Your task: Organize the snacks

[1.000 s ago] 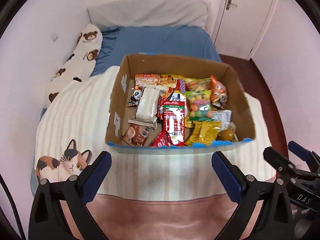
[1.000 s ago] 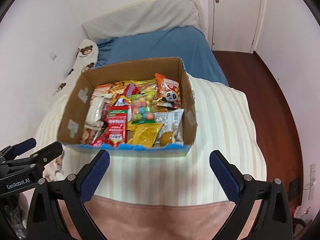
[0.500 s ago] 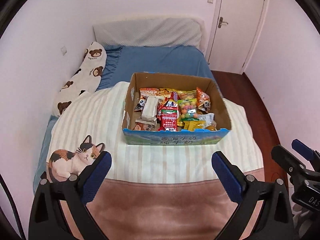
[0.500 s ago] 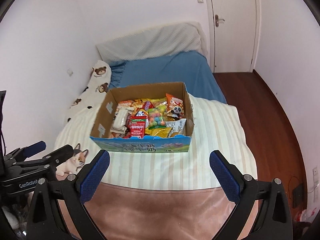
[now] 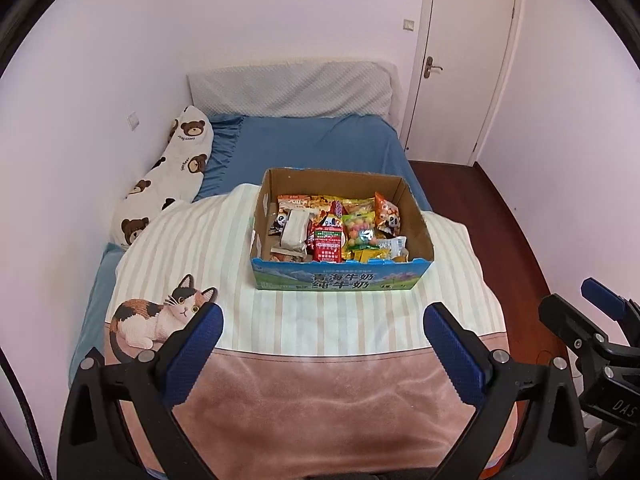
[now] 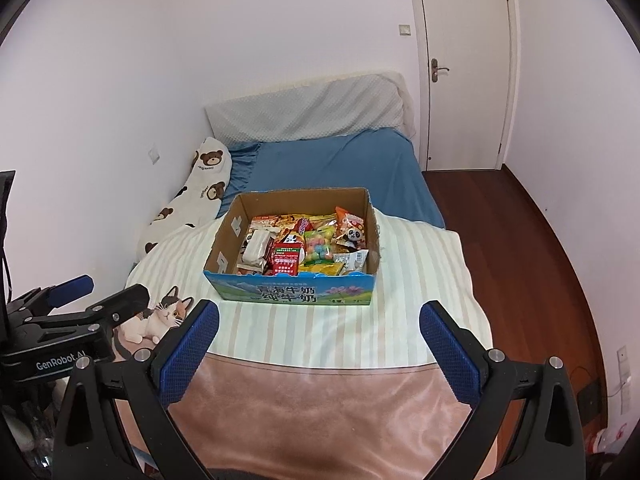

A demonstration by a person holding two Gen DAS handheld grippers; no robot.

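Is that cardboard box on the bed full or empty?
Full. The open-topped box holds snack packets side by side, covering its bottom, with a few tops reaching close to its rim.

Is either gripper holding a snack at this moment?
No: the left gripper and right gripper are both open and empty, well short of the cardboard box full of snacks.

Carton (image 5: 340, 280) brown, front panel blue-green print. Blanket (image 5: 200, 248) cream-striped, pink band nearest tongs, calico cat print (image 5: 160, 316). Sheet (image 5: 316, 148) blue. Bolster (image 5: 168, 176) white, brown bears. Tong pads (image 5: 192, 354) blue.
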